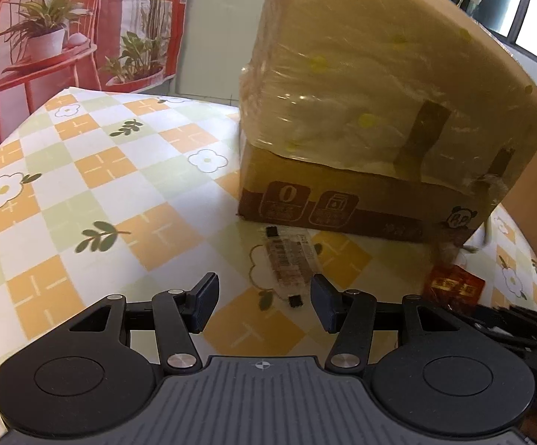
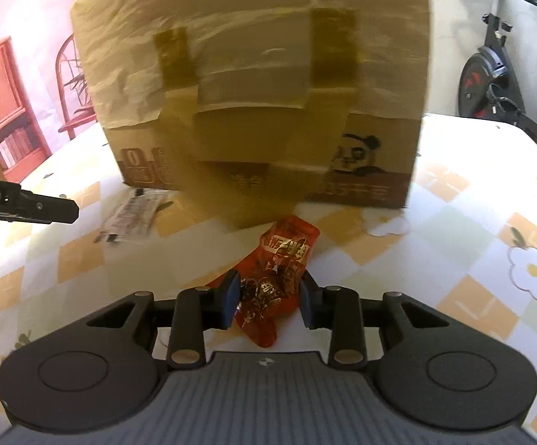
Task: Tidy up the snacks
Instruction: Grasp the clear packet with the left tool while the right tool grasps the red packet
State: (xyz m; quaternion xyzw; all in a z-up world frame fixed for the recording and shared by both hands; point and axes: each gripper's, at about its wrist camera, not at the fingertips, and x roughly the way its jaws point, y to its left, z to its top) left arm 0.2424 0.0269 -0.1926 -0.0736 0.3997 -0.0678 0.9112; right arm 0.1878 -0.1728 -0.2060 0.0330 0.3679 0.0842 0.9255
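Observation:
A red snack packet [image 2: 276, 278] lies on the checked tablecloth just in front of a cardboard box [image 2: 261, 118]. My right gripper [image 2: 268, 302] sits around the packet's near end with its jaws partly closed, and whether the pads press it is unclear. The packet also shows in the left wrist view [image 1: 454, 287], with the right gripper [image 1: 509, 322] behind it. A clear-wrapped dark snack [image 1: 290, 265] lies before the box [image 1: 379, 104]; it also shows in the right wrist view [image 2: 131, 217]. My left gripper [image 1: 264, 302] is open and empty, just short of that snack.
The box is wrapped in plastic film with brown tape strips. The tablecloth [image 1: 101, 185] has orange and green checks with flowers. An exercise bike [image 2: 491, 74] stands behind the table at the right. A wall hanging with red furniture [image 1: 46, 37] is at the back left.

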